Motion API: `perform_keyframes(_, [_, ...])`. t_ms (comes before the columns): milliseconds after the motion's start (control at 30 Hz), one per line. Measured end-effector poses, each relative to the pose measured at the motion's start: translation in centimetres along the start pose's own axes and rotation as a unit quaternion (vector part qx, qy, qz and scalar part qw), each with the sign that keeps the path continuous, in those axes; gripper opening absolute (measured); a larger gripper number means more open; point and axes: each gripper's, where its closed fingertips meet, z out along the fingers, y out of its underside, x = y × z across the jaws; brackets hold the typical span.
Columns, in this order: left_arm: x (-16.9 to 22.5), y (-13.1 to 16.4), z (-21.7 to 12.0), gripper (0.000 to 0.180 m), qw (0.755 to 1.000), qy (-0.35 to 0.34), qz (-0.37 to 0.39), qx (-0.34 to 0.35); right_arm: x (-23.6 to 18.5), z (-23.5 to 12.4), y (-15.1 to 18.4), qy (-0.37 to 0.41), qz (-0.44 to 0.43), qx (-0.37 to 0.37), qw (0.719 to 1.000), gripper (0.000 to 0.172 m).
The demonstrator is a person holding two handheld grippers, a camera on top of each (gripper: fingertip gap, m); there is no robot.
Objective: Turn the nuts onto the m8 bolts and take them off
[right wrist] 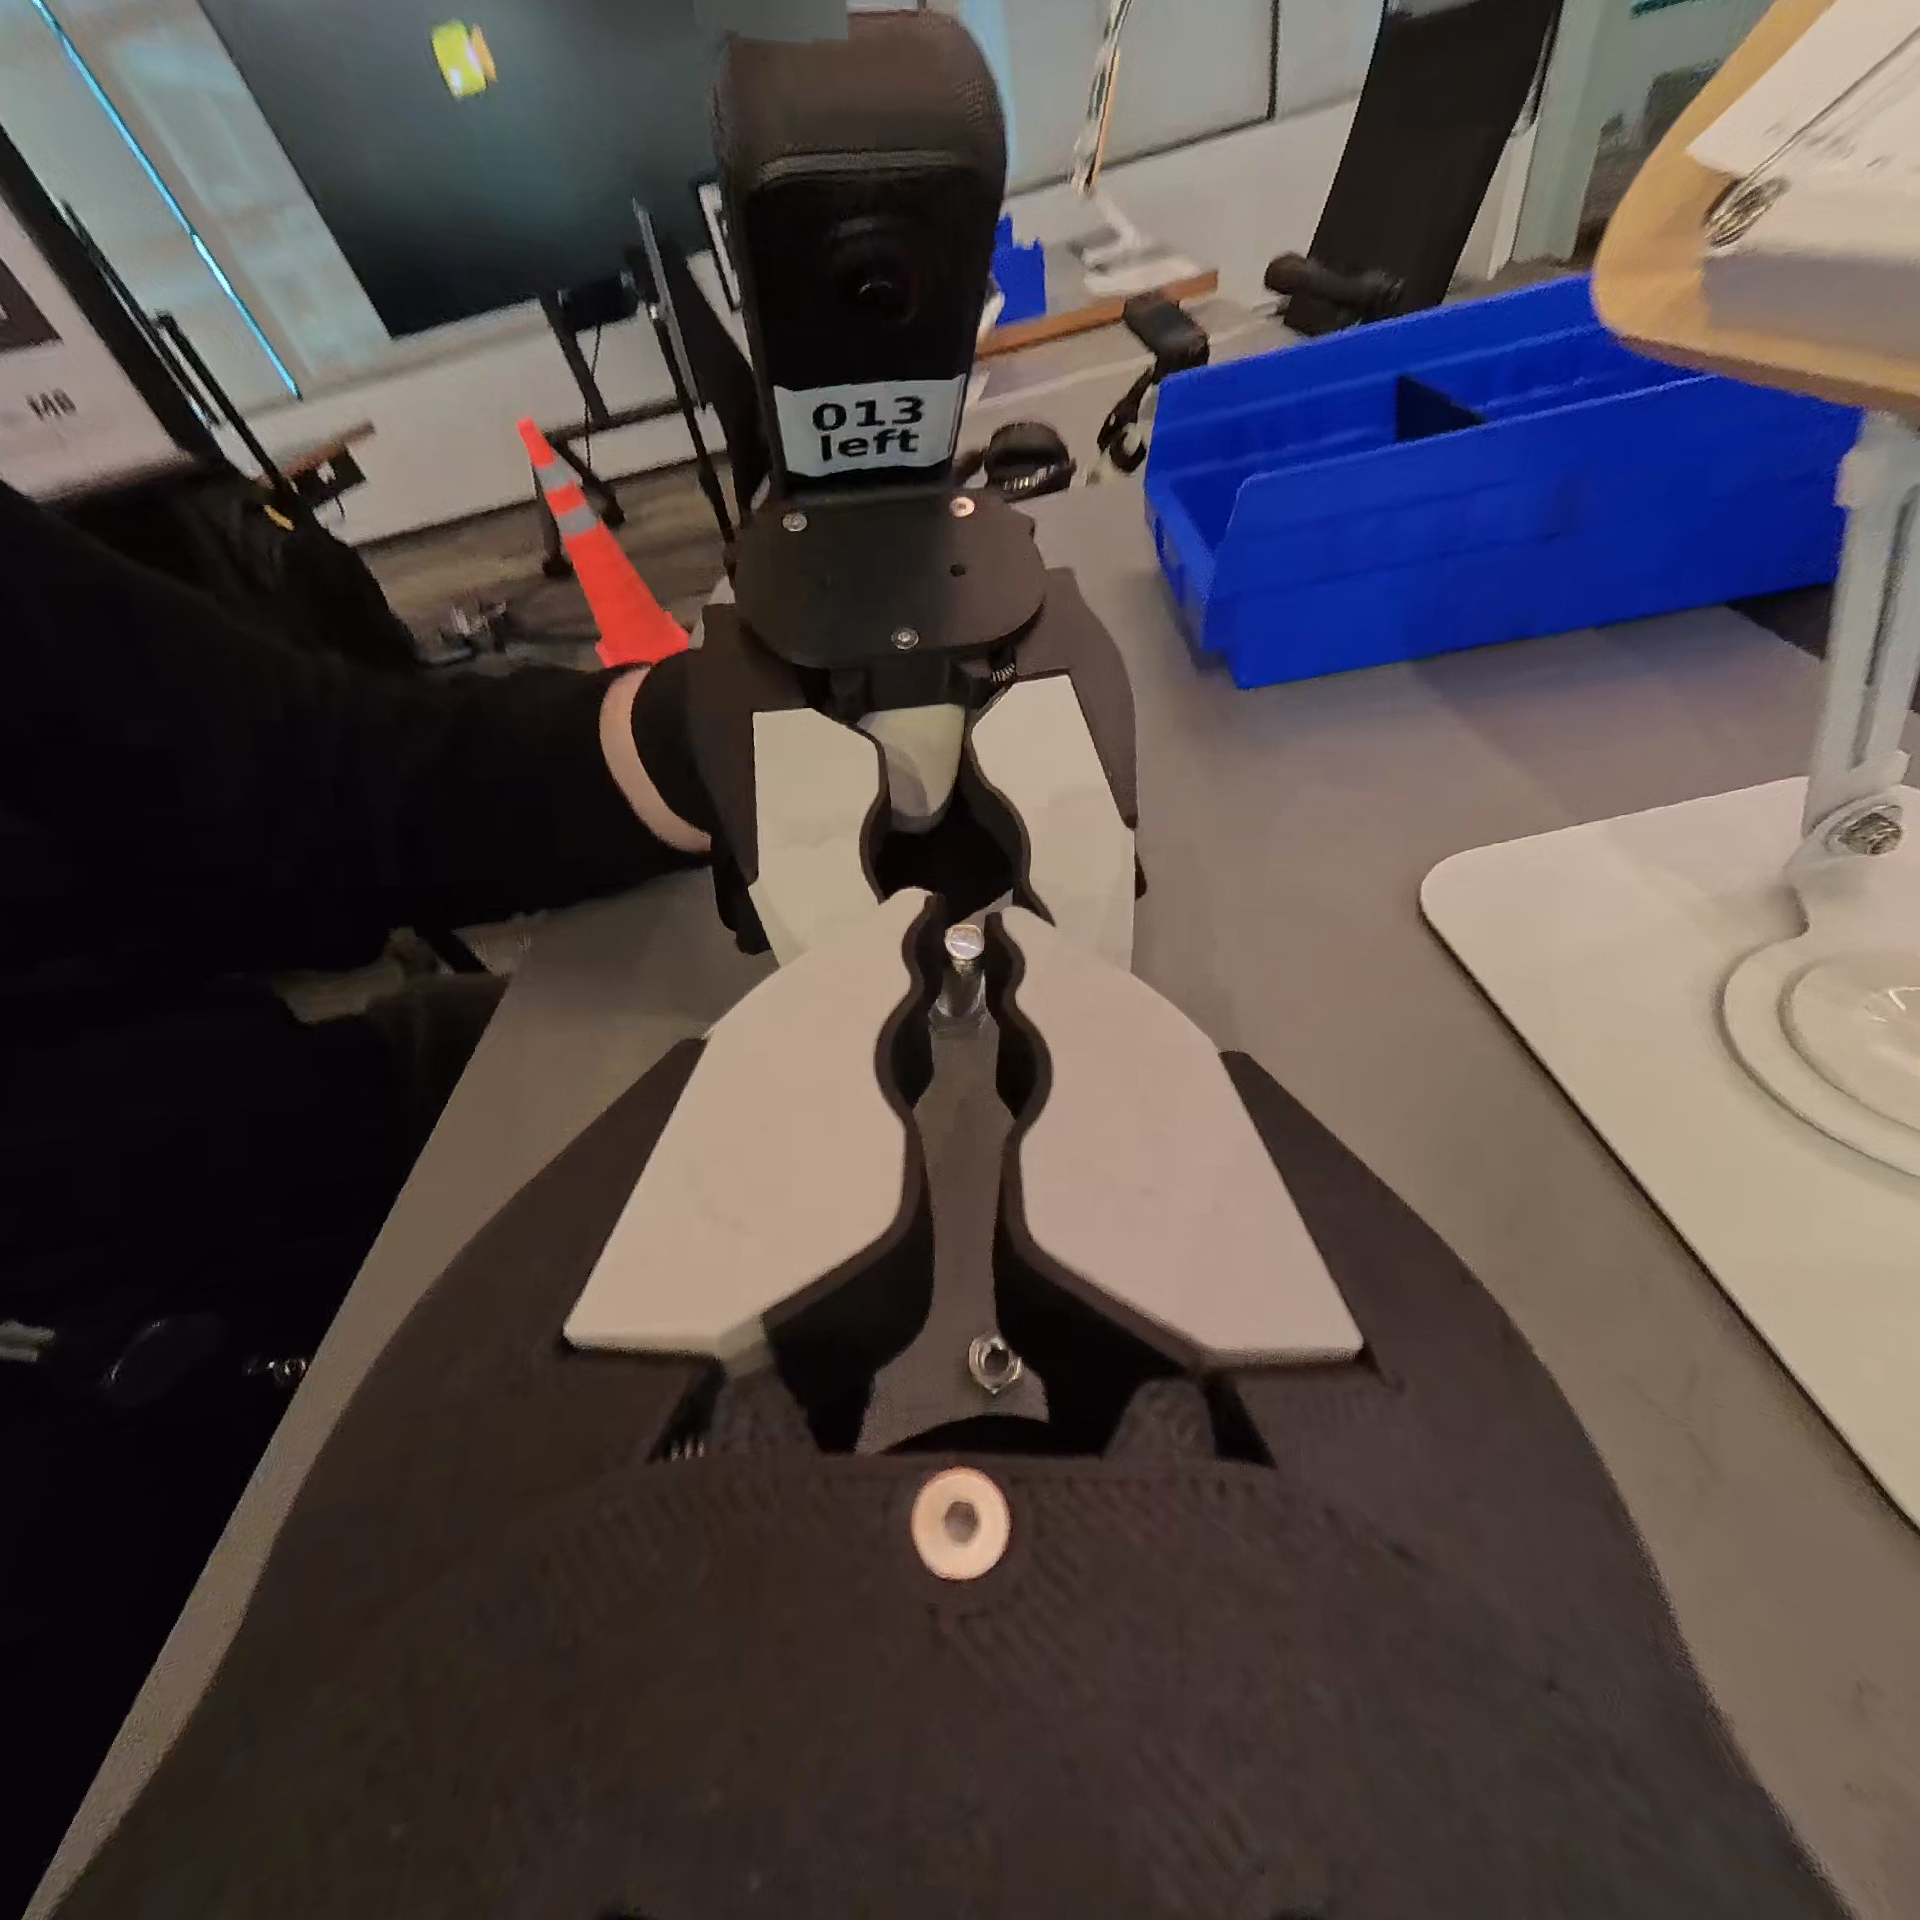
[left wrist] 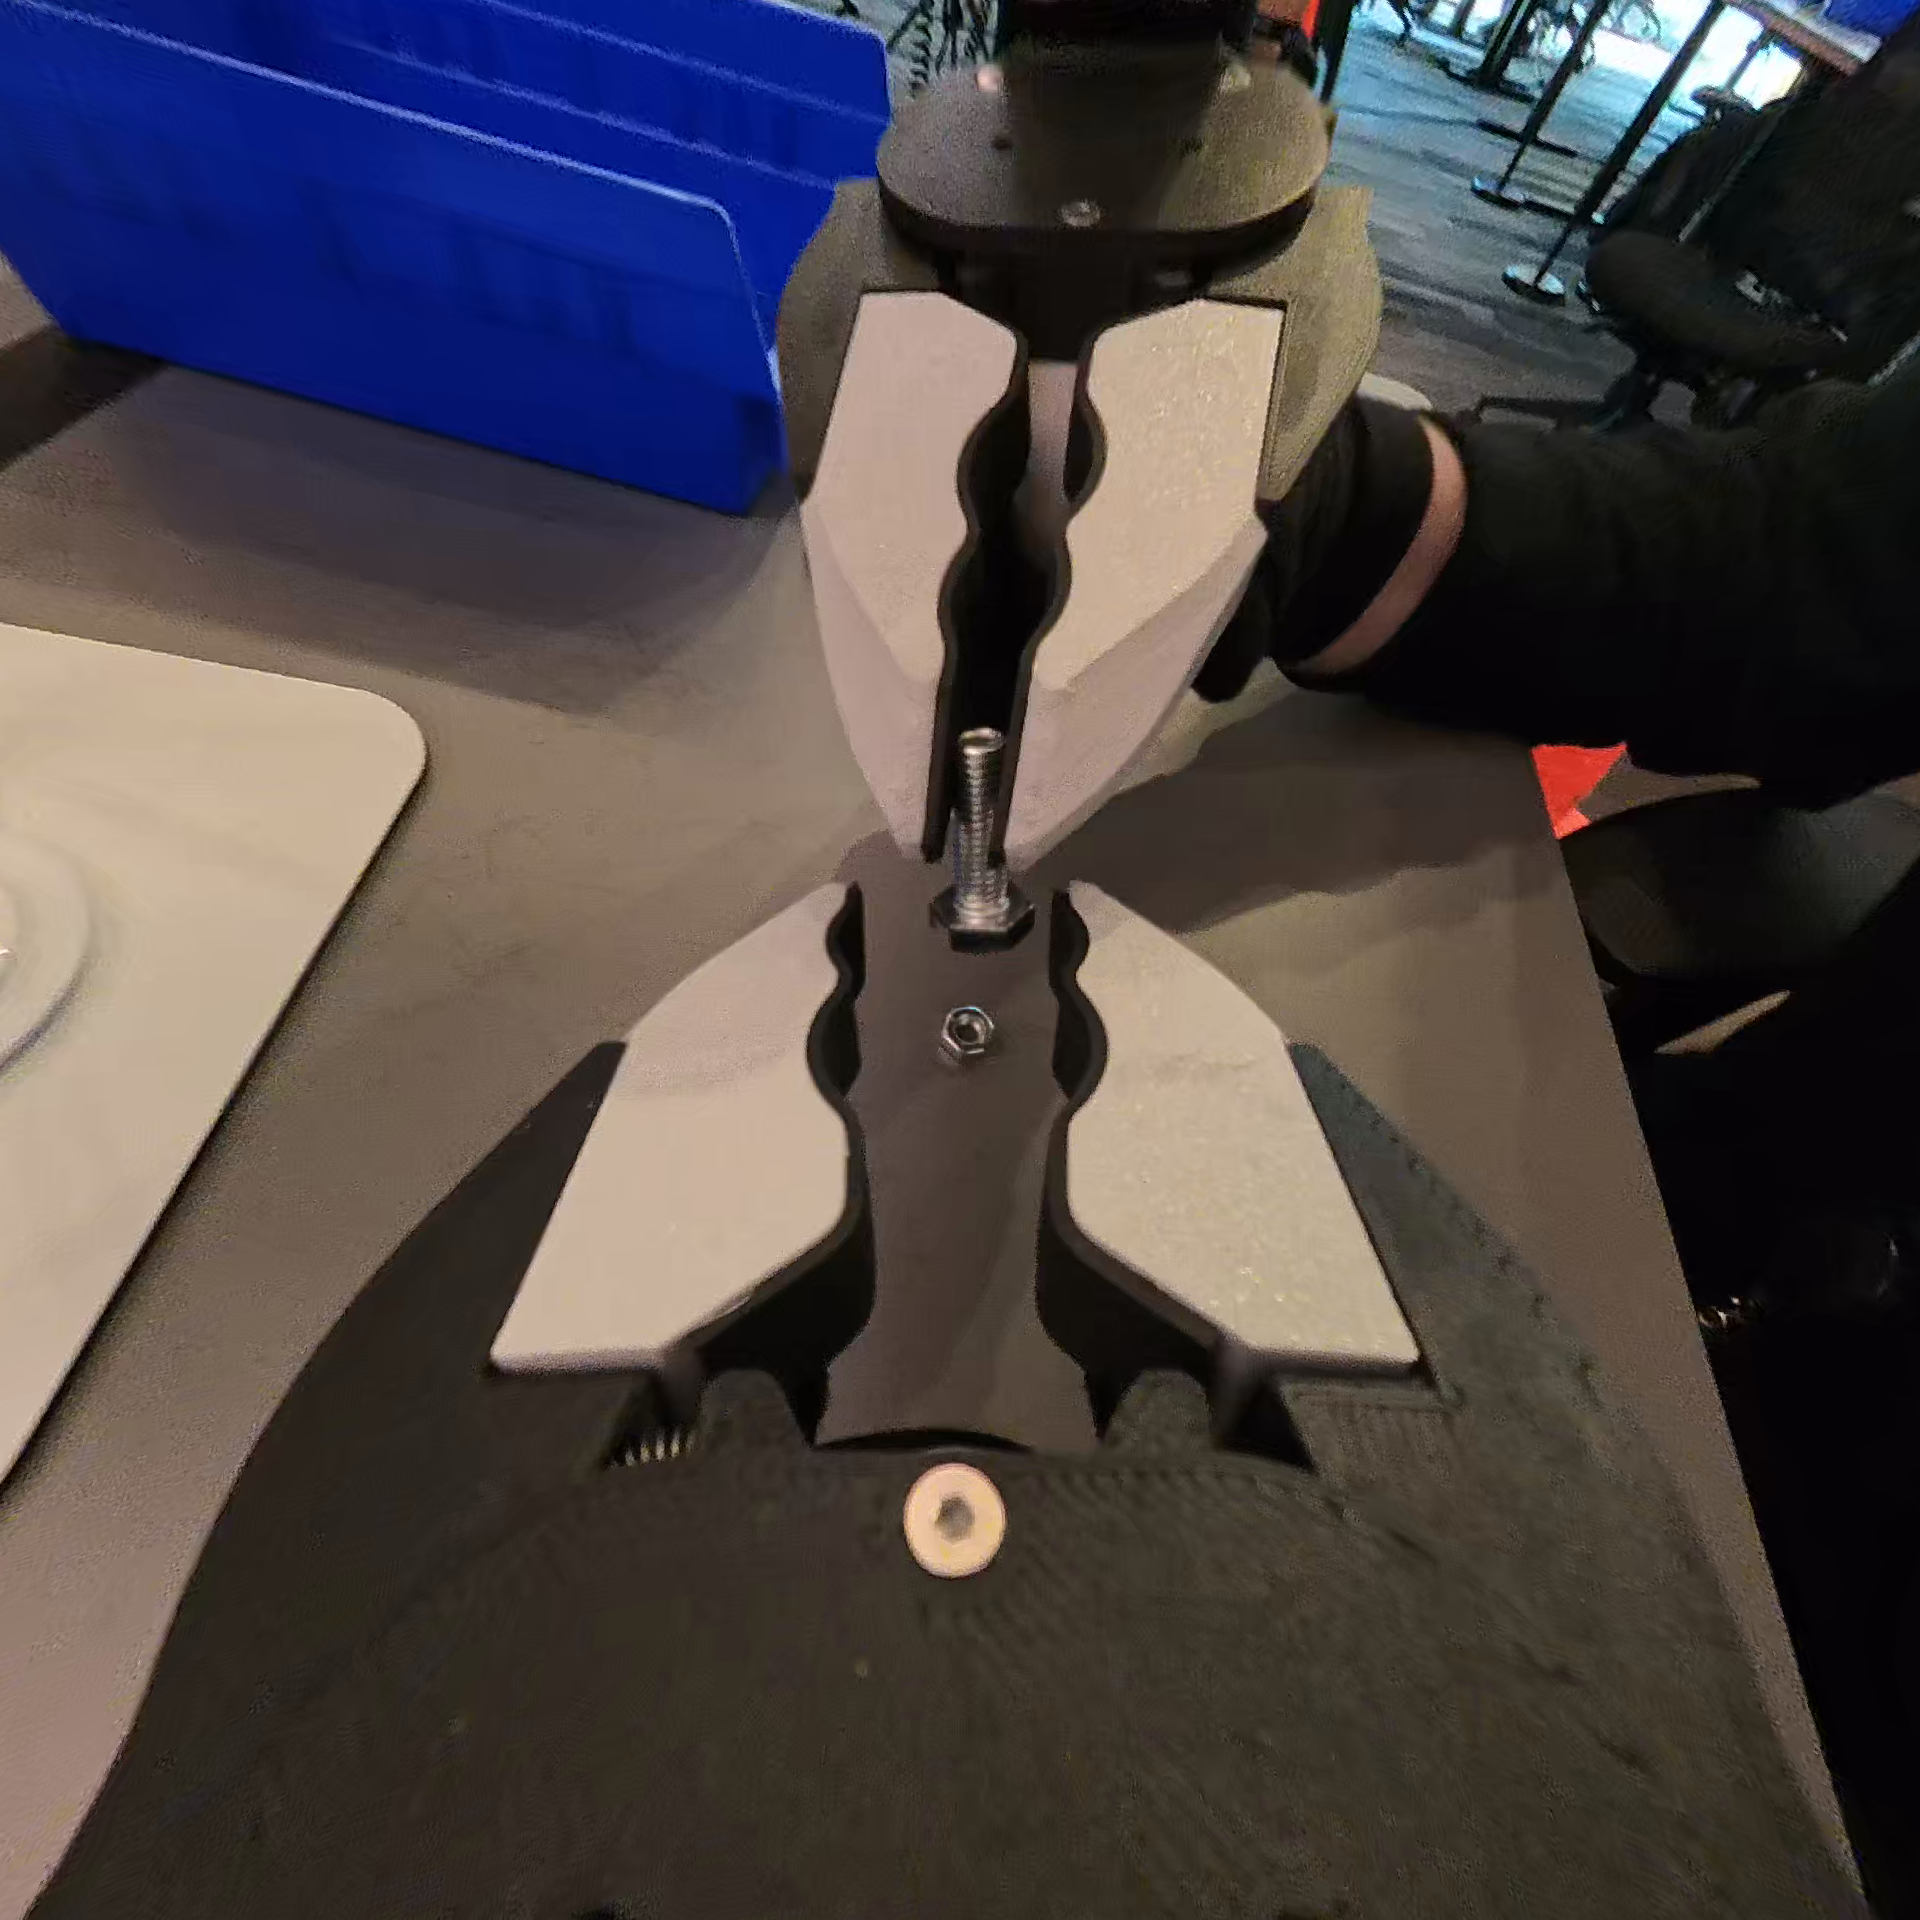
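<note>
On the grey tabletop [left wrist: 416, 582], a silver threaded steel bolt [left wrist: 975, 821] stands upright on its hex head. The right gripper [right wrist: 961, 940] is clamped on its shank. The left gripper [left wrist: 961, 904] is spread wide, gripping nothing; a small silver hex nut [left wrist: 966, 1034] lies loose between its fingers.

The upright bolt [left wrist: 977, 821] and right gripper [left wrist: 966, 831] block the left gripper's [left wrist: 961, 935] path ahead.
</note>
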Motion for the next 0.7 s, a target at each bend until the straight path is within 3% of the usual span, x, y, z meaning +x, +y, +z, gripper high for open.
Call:
perform_keyframes(300, [1.0, 0.1, 0.6, 0.017, 0.999, 0.031, -0.008, 0.014, -0.2, 0.1, 0.9, 0.000, -0.005, -0.046, 0.999, 0.007])
perform_keyframes(600, [1.7, -0.1, 0.6, 0.017, 0.997, 0.066, -0.023, 0.030, -0.7, -0.1, 1.0, -0.021, -0.008, -0.044, 0.999, 0.007])
perform_keyframes(700, [2.3, -0.3, 0.6, 0.025, 0.994, 0.098, -0.043, 0.039, -0.8, -0.3, 1.0, -0.030, -0.011, -0.046, 0.998, 0.007])
